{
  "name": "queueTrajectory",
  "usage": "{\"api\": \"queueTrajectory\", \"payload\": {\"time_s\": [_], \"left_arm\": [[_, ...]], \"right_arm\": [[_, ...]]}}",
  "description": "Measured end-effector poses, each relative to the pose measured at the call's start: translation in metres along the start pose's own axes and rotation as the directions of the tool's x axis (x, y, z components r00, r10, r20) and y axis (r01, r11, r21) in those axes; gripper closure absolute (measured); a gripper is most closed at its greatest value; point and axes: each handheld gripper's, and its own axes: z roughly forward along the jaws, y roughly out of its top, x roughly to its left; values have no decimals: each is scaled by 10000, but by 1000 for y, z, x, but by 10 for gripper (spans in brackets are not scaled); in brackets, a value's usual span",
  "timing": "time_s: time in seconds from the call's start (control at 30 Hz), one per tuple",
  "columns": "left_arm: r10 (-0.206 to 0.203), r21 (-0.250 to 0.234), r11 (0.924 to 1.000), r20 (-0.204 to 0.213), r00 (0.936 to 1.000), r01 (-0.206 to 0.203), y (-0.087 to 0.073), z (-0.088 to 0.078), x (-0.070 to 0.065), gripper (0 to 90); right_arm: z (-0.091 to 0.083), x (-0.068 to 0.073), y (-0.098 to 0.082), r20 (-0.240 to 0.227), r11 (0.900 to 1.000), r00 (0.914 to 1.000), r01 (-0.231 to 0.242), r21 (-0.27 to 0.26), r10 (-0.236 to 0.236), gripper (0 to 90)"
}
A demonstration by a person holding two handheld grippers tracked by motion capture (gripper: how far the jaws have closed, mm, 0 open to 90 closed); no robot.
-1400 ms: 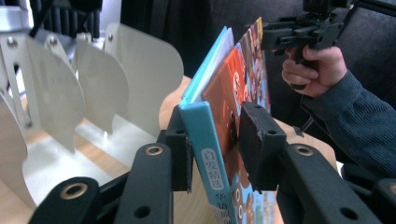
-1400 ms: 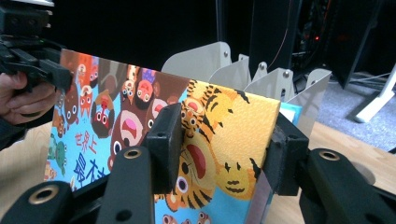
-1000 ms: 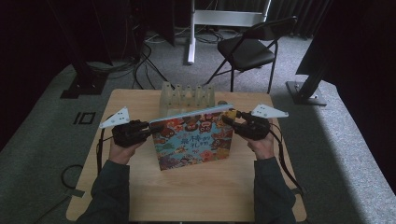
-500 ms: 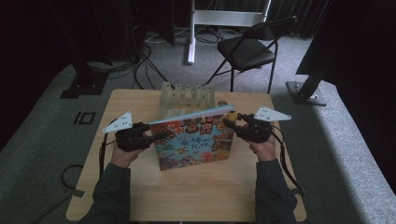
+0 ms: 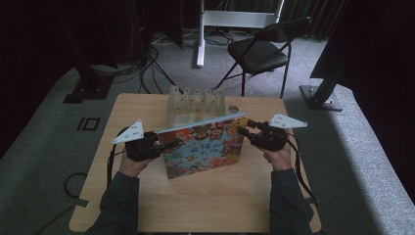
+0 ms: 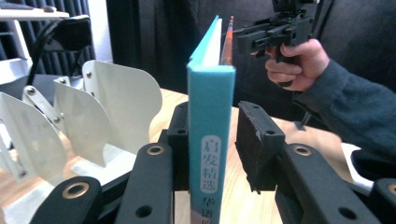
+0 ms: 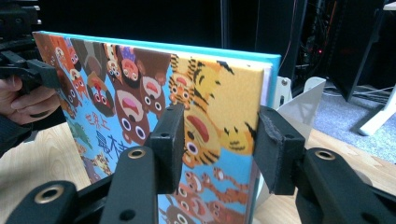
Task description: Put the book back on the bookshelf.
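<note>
The picture book (image 5: 203, 147) is stood on its long edge across the middle of the wooden table (image 5: 205, 205), leaning a little, with its illustrated cover turned toward the person. Since a second ago it has been drawn slightly toward the person and away from the white divider rack (image 5: 195, 100) behind it, both grippers having come with it. From this it is judged that the book is being carried as one piece between the two hands rather than released, and that no slot of the rack has yet been entered. The spine end is taken by the left gripper (image 5: 176, 143): in the left gripper view its jaws are set narrowly about the turquoise spine (image 6: 210, 93), one pad flat against it and the other right at its far face. The opposite end is taken by the right gripper (image 5: 243, 131), whose jaws are closed over the cover (image 7: 116, 93) and the back board near a corner. On the spine, "启发精选" can be read in a pale oval, followed by "华语" before the lettering is cut off. Blue Chinese characters are printed among the cartoon animals on the cover, but they cannot be read. A black folding chair (image 5: 259, 51) is placed beyond the table.
</note>
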Motion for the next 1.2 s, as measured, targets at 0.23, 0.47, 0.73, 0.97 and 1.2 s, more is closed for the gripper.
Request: {"api": "queueTrajectory", "payload": {"time_s": [0.23, 0.47, 0.73, 0.97, 1.2], "left_arm": [[207, -59, 9998, 223, 9995, -206, -2, 0, -4, 739], [161, -154, 9998, 285, 9995, -157, -4, 0, -6, 760], [-7, -271, 9996, 317, 9995, 15, -6, 0, -8, 766], [-317, -423, 9985, 498, 9983, 338, -9, -1, -7, 752], [-366, -416, 9984, 481, 9982, 386, -11, 3, -9, 727]], "right_arm": [[-1, -5, -11, 387, 9995, 9992, -132, 281, 121, 549], [-5, -8, -19, 515, 9994, 9985, -210, 280, 196, 552], [-10, -13, -25, 601, 9990, 9974, -402, 219, 388, 549], [-12, -17, -31, 795, 9979, 9956, -522, 393, 490, 536], [-14, -18, -40, 973, 9962, 9933, -678, 552, 623, 536]]}}
